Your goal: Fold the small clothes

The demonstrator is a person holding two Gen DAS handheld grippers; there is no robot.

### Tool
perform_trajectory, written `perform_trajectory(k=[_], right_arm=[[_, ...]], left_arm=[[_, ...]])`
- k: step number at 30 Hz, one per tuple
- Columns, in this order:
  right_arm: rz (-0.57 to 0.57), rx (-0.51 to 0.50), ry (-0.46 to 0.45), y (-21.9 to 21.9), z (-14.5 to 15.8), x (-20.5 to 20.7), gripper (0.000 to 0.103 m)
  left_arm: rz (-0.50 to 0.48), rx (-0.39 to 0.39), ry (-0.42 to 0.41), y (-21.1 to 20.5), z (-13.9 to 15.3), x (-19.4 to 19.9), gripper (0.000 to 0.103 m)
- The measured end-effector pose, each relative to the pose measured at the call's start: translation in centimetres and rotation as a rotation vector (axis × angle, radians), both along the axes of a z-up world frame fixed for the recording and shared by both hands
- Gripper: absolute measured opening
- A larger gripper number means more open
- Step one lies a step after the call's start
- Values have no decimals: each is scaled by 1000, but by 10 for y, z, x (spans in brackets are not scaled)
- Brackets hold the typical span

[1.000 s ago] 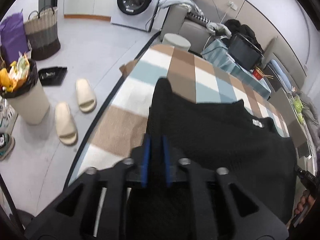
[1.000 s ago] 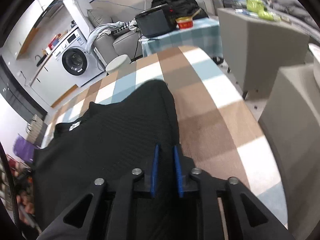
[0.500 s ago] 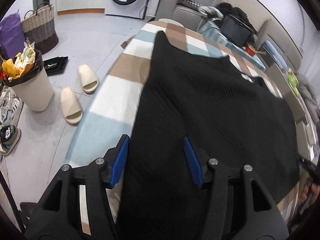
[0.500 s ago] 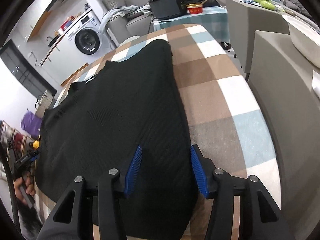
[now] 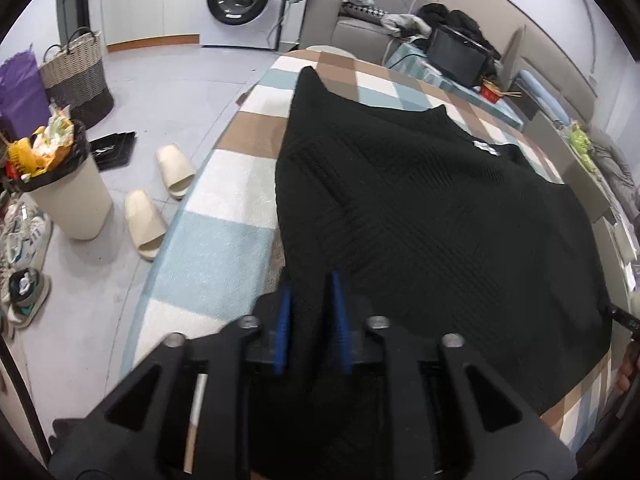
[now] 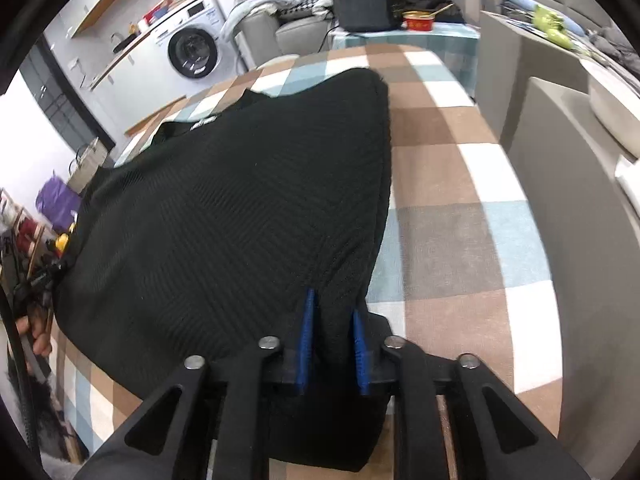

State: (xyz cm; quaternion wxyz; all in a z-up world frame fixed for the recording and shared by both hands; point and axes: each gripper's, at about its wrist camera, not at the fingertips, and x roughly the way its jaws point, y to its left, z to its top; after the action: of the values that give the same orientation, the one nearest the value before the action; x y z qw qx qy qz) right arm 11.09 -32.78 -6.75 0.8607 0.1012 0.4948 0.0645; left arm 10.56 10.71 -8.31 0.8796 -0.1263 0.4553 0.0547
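Black knit sweater [image 5: 432, 216] lies spread on a checked tablecloth [image 5: 224, 216] | left gripper [image 5: 310, 320] pinches the near hem, blue pads closed on fabric | right gripper [image 6: 332, 348] pinches the opposite hem corner likewise | slippers [image 5: 160, 192], full bin [image 5: 68, 196], washing machine [image 5: 240, 0] beyond.

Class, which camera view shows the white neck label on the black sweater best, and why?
The left wrist view: the white label sits unobstructed at the collar of the black sweater. In the right wrist view it is only a small, foreshortened sliver at the garment's far edge.
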Motion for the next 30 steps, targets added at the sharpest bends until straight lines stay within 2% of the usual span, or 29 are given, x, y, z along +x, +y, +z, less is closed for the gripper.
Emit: perform_trajectory(k=[1, 2, 3, 4, 6, 9, 12, 13, 14, 15, 17, 23, 30], right_arm=[[-17, 4, -21, -2, 5, -2, 30], [-32, 10, -59, -4, 13, -5, 37], [-37, 26, -90, -4, 19, -9, 45], [-38, 50, -120, -4, 24, -12, 46], [-35, 78, -152, 0, 31, -15, 54], [-11, 104, -168, 9, 34, -12, 54], [14, 111, -158, 20, 31, -9, 54], [20, 113, -155, 23, 29, -8, 54], [24, 118, -152, 26, 28, -7, 54], [30, 125, -151, 29, 26, -7, 54], [38, 134, -149, 35, 24, -5, 54], [36, 139, -157, 36, 24, -8, 54], [18, 146, -143, 30, 20, -4, 54]], left_arm=[[9, 1, 1, 2, 1, -4, 34], [22, -6, -1, 4, 3, -8, 39], [46, -16, -5, 8, 5, -15, 50], [67, -24, -12, 11, 6, -21, 57], [98, -57, -29, 16, 6, -36, 61], [84, -79, -11, 12, 0, -45, 61], [69, -64, -13, 1, -7, -43, 61], [63, -40, -22, -4, -7, -40, 57], [48, -38, -30, -9, -9, -37, 48], [26, -42, -39, -16, -11, -30, 26], [2, -38, -41, -25, -10, -24, 18], [1, -147, -111, -6, 13, -32, 14], [-18, -142, -173, -14, 44, -36, 14]])
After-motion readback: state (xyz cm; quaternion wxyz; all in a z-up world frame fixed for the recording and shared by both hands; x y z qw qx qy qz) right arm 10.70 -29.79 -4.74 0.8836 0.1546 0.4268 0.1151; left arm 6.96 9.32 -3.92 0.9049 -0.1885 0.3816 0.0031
